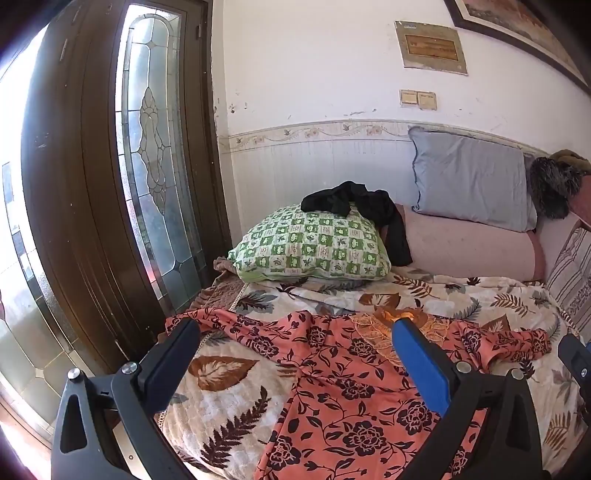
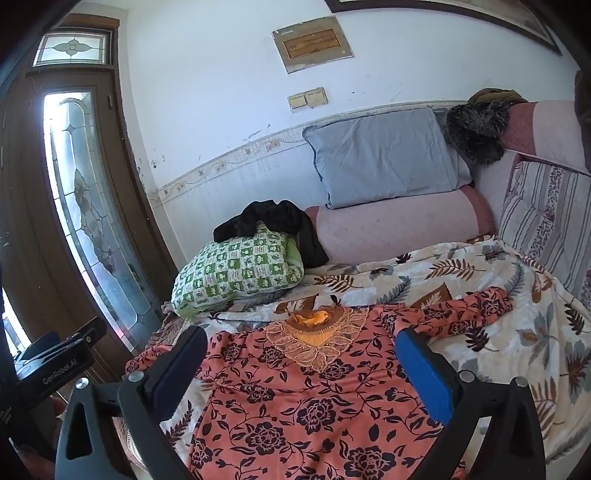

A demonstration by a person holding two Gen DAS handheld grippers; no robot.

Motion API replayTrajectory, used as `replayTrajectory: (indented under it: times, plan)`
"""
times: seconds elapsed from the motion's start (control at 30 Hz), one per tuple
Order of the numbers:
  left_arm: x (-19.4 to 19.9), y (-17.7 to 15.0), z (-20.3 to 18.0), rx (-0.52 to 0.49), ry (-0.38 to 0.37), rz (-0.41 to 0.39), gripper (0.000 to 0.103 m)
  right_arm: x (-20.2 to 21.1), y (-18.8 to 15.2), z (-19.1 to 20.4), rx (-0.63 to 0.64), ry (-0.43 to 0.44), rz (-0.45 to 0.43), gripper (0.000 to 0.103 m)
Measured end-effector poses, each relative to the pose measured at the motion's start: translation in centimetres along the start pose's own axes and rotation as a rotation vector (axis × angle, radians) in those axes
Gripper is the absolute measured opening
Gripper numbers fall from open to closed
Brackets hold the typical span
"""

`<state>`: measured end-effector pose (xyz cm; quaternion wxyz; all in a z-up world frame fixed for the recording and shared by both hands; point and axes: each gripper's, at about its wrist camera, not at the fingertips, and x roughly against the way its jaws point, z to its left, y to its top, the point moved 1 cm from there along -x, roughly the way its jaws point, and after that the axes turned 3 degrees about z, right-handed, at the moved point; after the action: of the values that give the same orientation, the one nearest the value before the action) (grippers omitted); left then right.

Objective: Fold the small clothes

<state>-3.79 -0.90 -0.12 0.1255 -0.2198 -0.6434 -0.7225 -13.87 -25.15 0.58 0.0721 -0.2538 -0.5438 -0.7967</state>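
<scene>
On leaf-print blanket (image 2: 480, 273): 1 floral garment (image 2: 303, 402) spread.

Domestic bedroom. Bed (image 2: 461, 280) with leaf-print blanket (image 1: 236, 413), pillows (image 1: 469, 181) against papered wall; leaded-glass wooden door (image 1: 155, 155); framed picture (image 1: 517, 22) and light switches (image 2: 307, 98) above.

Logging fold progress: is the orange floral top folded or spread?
Spread: the orange floral top lies flat on the leaf-print blanket, neckline showing, sleeves out to both sides.
</scene>
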Motion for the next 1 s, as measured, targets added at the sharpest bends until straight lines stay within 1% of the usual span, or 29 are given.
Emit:
replayTrajectory:
  times: [0.2, 0.23, 0.43, 0.5, 1.0]
  plan:
    - [-0.3, 0.0, -0.4, -0.007, -0.006, 0.009, 0.103, 0.1, 0.0, 0.3, 0.001, 0.003, -0.001, 0.103]
    - [-0.4, -0.1, -0.5, -0.009, -0.007, 0.011, 0.103, -0.3, -0.1, -0.4, 0.000, 0.001, -0.001, 0.103]
    - [-0.9, -0.3, -0.8, -0.018, -0.007, 0.021, 0.103, -1.8, -0.5, -0.7, 0.008, -0.001, 0.009, 0.103]
    - [-1.1, -0.3, -0.9, -0.019, -0.005, 0.023, 0.103, -1.4, -0.3, 0.0, 0.013, -0.007, 0.019, 0.103]
    - [-1.5, -0.5, -0.9, -0.018, 0.003, 0.024, 0.103, -2.5, -0.2, 0.8, 0.046, -0.010, 0.012, 0.103]
